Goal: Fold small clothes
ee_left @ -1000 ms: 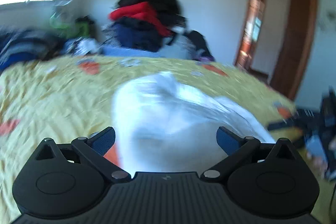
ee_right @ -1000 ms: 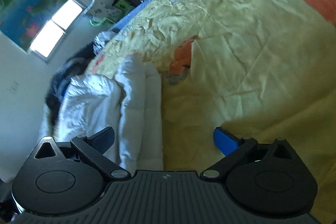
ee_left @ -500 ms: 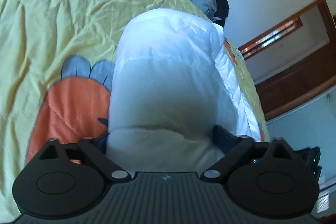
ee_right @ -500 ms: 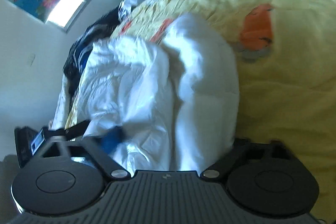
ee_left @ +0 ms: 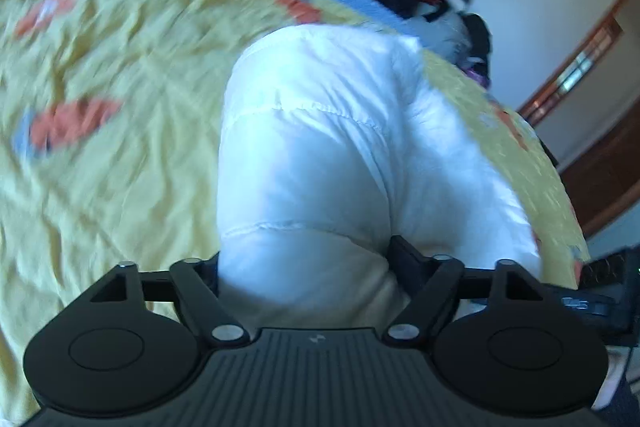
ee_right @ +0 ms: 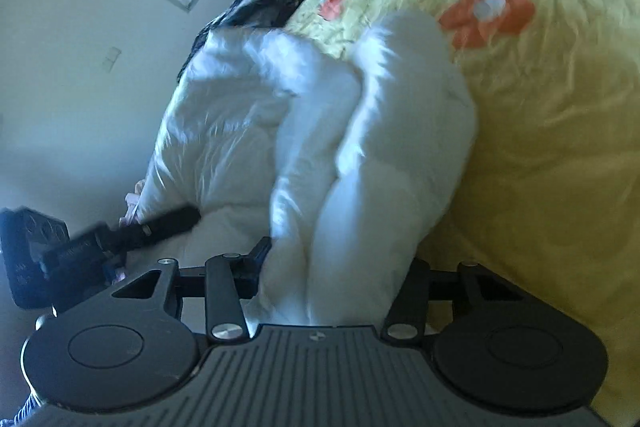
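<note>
A second ago both grippers are wide open in front of the white padded jacket (ee_left: 320, 147). Now the left gripper (ee_left: 306, 263) has the near end of the jacket between its fingers, pressed on both sides. The right gripper (ee_right: 340, 267) is closing, with a thick fold of the jacket between its fingers. Both are much closer to the jacket, which now hides more of the yellow flowered bedspread (ee_left: 100, 147)

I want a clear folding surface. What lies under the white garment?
Under the white garment lies the yellow bedspread with orange flowers. Whatever sits directly beneath the cloth is covered and cannot be seen.
</note>
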Available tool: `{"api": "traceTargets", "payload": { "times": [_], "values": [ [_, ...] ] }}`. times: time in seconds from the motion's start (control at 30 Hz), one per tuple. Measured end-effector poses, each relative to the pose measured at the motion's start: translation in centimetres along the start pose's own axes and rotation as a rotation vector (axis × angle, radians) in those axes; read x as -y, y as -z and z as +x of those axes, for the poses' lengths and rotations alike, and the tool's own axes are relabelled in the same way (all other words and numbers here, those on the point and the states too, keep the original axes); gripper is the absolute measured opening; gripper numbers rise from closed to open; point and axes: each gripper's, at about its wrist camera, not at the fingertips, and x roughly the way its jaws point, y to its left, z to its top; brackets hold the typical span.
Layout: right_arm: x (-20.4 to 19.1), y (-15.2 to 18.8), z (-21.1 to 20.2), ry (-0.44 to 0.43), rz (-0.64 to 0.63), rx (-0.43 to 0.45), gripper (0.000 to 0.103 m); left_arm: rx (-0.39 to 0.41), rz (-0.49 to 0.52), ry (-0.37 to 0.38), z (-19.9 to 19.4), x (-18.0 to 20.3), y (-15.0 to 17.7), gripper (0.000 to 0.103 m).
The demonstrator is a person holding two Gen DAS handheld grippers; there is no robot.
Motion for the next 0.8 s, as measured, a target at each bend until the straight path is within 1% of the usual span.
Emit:
{"api": "traceTargets", "payload": {
  "times": [0.03, 0.07, 0.1, 0.2, 0.3, 0.33, 0.37, 0.43, 0.5, 0.53, 0.57, 0.6, 0.67, 0.7, 0.73, 0.8],
  "values": [
    [0.8, 0.2, -0.2, -0.017, 0.036, 0.008, 0.057, 0.005, -0.024, 0.009, 0.3, -0.4, 0.1, 0.090],
    [1.5, 0.4, -0.3, -0.021, 0.075, 0.012, 0.065, 0.009, -0.048, 0.025, 0.3, -0.7, 0.4, 0.092],
    [1.7, 0.6, -0.8, -0.031, 0.086, 0.020, 0.066, 0.013, -0.066, 0.040, 0.0, -0.7, 0.5, 0.093],
    [1.2, 0.9, -2.5, -0.009, 0.106, 0.021, 0.078, 0.021, -0.112, 0.084, -1.6, -1.3, 0.9, 0.092],
    [1.1, 1.5, -5.8, -0.019, 0.091, 0.071, 0.083, 0.054, -0.162, 0.141, -4.6, -3.2, 2.3, 0.092],
    [1.2, 1.8, -7.0, -0.011, 0.085, 0.082, 0.090, 0.061, -0.171, 0.153, -5.4, -3.9, 2.9, 0.092],
    [1.2, 2.4, -8.0, -0.006, 0.079, 0.087, 0.094, 0.058, -0.184, 0.160, -5.8, -4.6, 3.5, 0.092],
    [1.5, 3.3, -9.2, 0.005, 0.065, 0.069, 0.095, 0.028, -0.198, 0.166, -5.7, -5.2, 4.6, 0.092],
    [1.5, 4.1, -8.3, 0.013, 0.066, 0.029, 0.094, 0.002, -0.201, 0.175, -5.1, -5.0, 5.3, 0.093],
    [1.5, 4.6, -7.8, 0.024, 0.065, 0.006, 0.092, -0.013, -0.206, 0.186, -5.0, -4.7, 5.6, 0.093],
    [1.5, 5.1, -7.2, 0.037, 0.068, -0.017, 0.083, -0.031, -0.199, 0.199, -4.7, -4.3, 5.8, 0.093],
    [1.3, 5.7, -6.8, 0.022, 0.054, -0.009, 0.075, -0.030, -0.167, 0.193, -4.8, -3.4, 5.8, 0.092],
    [0.9, 6.7, -6.5, -0.003, 0.052, -0.034, 0.040, 0.002, -0.059, 0.148, -5.8, -1.3, 6.0, 0.083],
    [0.6, 7.1, -6.8, -0.009, 0.032, -0.023, 0.036, 0.012, -0.015, 0.145, -6.2, -0.7, 5.9, 0.076],
    [0.4, 7.3, -7.3, -0.002, 0.015, -0.011, 0.034, 0.024, 0.018, 0.142, -6.6, -0.3, 5.9, 0.074],
    [0.4, 7.6, -7.9, -0.002, 0.004, 0.006, 0.033, 0.019, 0.040, 0.125, -6.5, -0.1, 5.9, 0.074]
  ]
}}
